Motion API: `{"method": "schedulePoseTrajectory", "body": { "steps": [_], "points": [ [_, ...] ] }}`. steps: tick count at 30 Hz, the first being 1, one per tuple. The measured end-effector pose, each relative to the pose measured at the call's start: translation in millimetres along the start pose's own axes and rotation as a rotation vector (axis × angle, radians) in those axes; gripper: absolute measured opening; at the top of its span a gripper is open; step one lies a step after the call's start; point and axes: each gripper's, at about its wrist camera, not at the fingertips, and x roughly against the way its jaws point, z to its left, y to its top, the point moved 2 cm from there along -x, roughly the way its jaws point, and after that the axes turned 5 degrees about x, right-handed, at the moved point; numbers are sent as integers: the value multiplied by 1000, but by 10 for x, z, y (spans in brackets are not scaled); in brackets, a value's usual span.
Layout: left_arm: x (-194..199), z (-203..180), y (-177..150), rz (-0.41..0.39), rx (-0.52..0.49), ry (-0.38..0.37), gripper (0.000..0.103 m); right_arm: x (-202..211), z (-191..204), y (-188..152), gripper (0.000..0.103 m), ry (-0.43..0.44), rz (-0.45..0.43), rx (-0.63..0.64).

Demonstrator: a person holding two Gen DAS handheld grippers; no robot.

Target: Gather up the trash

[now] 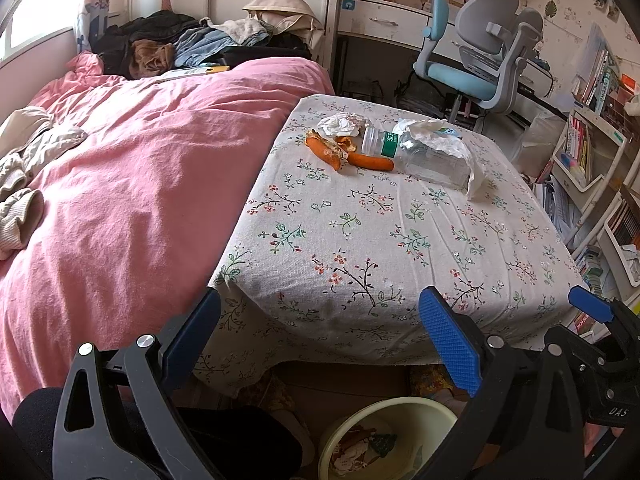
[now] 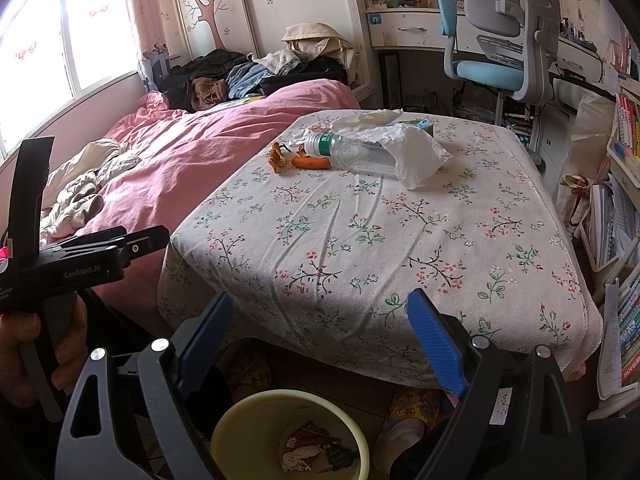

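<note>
On the floral-cloth table (image 1: 360, 240) (image 2: 360, 232), at its far end, lie an empty clear plastic bottle (image 1: 424, 152) (image 2: 352, 150), orange peel pieces (image 1: 344, 152) (image 2: 304, 158), a crumpled tissue (image 1: 342, 124) and a large white tissue (image 1: 452, 144) (image 2: 416, 156) draped over the bottle. A pale yellow bin (image 1: 384, 436) (image 2: 288, 432) with trash in it stands on the floor below the table's near edge. My left gripper (image 1: 320, 336) is open and empty above the bin. My right gripper (image 2: 320, 332) is open and empty, also near the table's front edge.
A bed with a pink duvet (image 1: 132, 184) (image 2: 192, 148) and piled clothes borders the table's left side. A blue-grey desk chair (image 1: 480, 56) (image 2: 504, 40) and desk stand behind. Bookshelves (image 1: 592, 168) (image 2: 624, 216) line the right.
</note>
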Motion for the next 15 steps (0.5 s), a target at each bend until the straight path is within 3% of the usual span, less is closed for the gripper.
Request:
{"method": "schedulePoseTrajectory", "body": {
  "steps": [15],
  "points": [
    [0, -4, 2, 1, 2, 0, 96, -3, 0, 6, 85, 0, 0, -1]
  ]
}}
